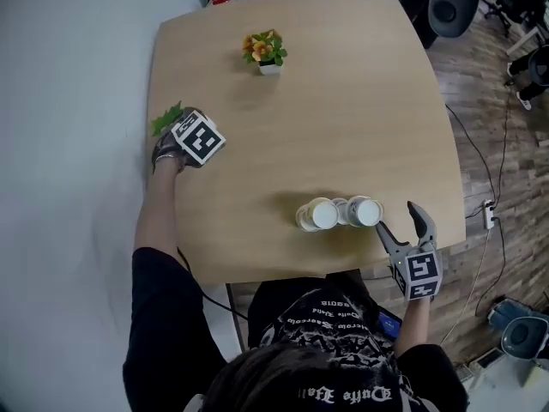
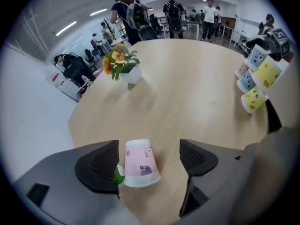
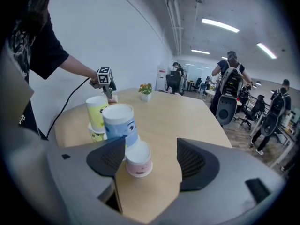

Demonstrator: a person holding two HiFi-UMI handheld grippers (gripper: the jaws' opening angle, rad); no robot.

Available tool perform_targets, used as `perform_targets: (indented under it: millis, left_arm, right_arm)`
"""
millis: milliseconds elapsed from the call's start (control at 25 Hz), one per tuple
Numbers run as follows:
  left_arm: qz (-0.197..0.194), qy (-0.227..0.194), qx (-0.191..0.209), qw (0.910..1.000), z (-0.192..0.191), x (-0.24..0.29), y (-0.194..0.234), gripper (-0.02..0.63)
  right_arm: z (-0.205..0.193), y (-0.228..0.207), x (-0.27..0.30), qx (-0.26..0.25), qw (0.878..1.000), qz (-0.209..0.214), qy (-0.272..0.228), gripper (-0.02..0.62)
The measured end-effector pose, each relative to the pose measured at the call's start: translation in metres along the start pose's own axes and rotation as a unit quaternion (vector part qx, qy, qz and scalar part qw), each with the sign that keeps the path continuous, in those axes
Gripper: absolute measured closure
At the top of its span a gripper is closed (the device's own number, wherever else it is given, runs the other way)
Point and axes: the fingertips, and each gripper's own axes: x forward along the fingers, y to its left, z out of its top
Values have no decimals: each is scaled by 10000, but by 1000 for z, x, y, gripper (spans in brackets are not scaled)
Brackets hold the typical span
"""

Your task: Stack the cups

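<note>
An upside-down pink cup (image 2: 139, 163) stands on the table between the jaws of my open left gripper (image 2: 149, 159), close to its left jaw, with something small and green (image 2: 118, 175) beside it. In the head view that gripper (image 1: 183, 148) is at the table's left edge and hides the cup. Near the front edge stand a yellow cup stack (image 1: 318, 215), a blue-topped stack (image 1: 365, 211) and a small pink cup (image 3: 138, 160). My right gripper (image 1: 401, 222) is open just right of them; the blue cup (image 3: 120, 124) stands past its left jaw.
A small potted plant with orange flowers (image 1: 267, 51) stands at the back of the wooden table (image 1: 343, 118). A green leaf (image 1: 166, 119) shows at the left gripper. Office chairs (image 1: 452, 3) and cables lie on the floor to the right. People stand far behind (image 2: 173, 11).
</note>
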Motion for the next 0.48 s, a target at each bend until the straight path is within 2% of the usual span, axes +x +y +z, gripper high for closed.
perform_targets:
  millis: [200, 320, 360, 440, 480]
  left_arm:
    - [-169, 716, -171, 9971, -5, 38, 16, 193]
    - [-277, 1264, -183, 9914, -14, 54, 15, 199]
    - [-291, 1415, -267, 9891, -19, 58, 14, 222]
    - [-204, 1639, -435, 9853, -27, 63, 17, 315]
    - [-139, 1721, -475, 9838, -30, 64, 19, 331]
  right_arm:
    - [-23, 12, -10, 405, 9983, -324, 254, 238]
    - [-31, 7, -28, 679, 9955, -615, 237, 238]
    - [-34, 4, -35, 733, 9945, -706, 236, 238]
    - [-37, -3, -44, 807, 9927, -874, 216, 238]
    - [-38, -7, -48, 830, 9918, -951, 198, 238]
